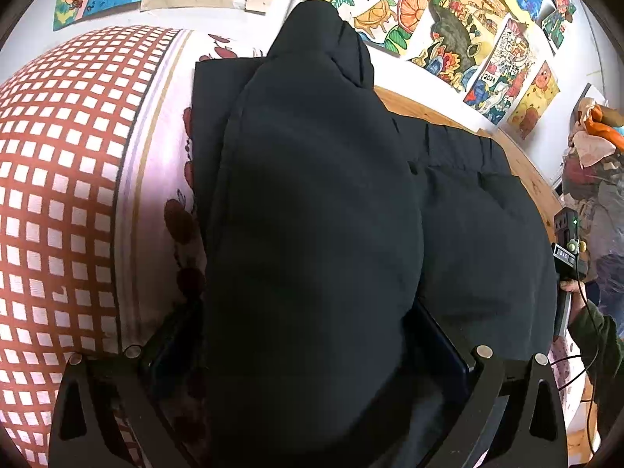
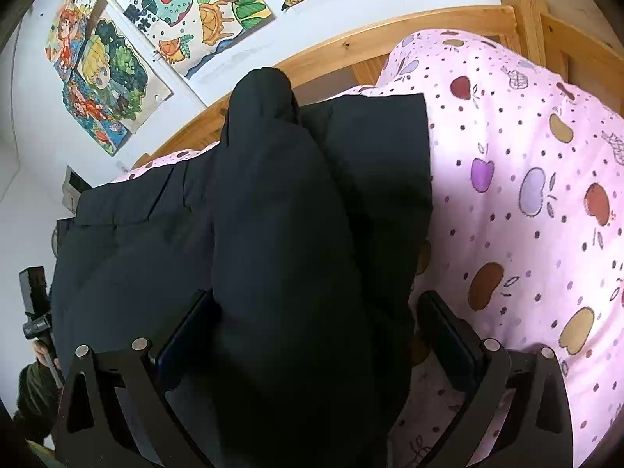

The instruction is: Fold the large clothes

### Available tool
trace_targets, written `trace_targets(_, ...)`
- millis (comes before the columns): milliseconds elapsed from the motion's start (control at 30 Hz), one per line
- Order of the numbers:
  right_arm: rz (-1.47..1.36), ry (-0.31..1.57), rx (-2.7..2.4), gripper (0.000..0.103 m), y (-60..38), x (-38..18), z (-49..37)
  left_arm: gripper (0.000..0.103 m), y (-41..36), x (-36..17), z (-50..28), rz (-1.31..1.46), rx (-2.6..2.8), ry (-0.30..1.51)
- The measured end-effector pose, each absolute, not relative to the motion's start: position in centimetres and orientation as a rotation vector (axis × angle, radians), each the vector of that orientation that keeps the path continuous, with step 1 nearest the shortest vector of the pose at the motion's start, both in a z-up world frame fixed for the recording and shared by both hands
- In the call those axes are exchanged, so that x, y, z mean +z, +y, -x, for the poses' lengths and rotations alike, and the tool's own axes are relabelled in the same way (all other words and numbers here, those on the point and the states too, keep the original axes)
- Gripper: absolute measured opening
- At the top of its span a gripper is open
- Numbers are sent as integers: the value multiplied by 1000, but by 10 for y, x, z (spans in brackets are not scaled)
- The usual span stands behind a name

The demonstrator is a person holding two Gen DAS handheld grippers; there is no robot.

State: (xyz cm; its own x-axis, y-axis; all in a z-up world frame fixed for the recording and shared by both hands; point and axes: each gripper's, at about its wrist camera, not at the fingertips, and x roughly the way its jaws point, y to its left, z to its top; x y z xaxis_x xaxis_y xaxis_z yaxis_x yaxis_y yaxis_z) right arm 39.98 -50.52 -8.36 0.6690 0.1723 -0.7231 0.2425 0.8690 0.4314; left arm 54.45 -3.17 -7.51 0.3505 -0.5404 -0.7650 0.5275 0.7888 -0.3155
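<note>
A pink fruit-print quilt (image 2: 526, 202) covers the wooden bed (image 2: 390, 31), with a red-and-white checked blanket (image 1: 58, 195) beside it and colourful drawings (image 1: 460, 19) on the wall. The black padded jacket (image 1: 312, 214) lies folded on the quilt. The left gripper (image 1: 308, 351) and right gripper (image 2: 312, 335) each have jaws spread, straddling a raised jacket fold.

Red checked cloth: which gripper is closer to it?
Left. The left gripper is right beside the red checked cloth; the right gripper is across the black jacket, on the side away from it.
</note>
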Motion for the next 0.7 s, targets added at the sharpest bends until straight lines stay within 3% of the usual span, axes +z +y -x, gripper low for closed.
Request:
trace_targets(300, -506, 877, -25, 100, -484, -82, -402, 103, -36, -77, -550, 97, -747, 1055)
trace_targets(700, -462, 834, -30, 51, -471, -67, -387, 63, -27, -70, -545, 119, -707, 1043)
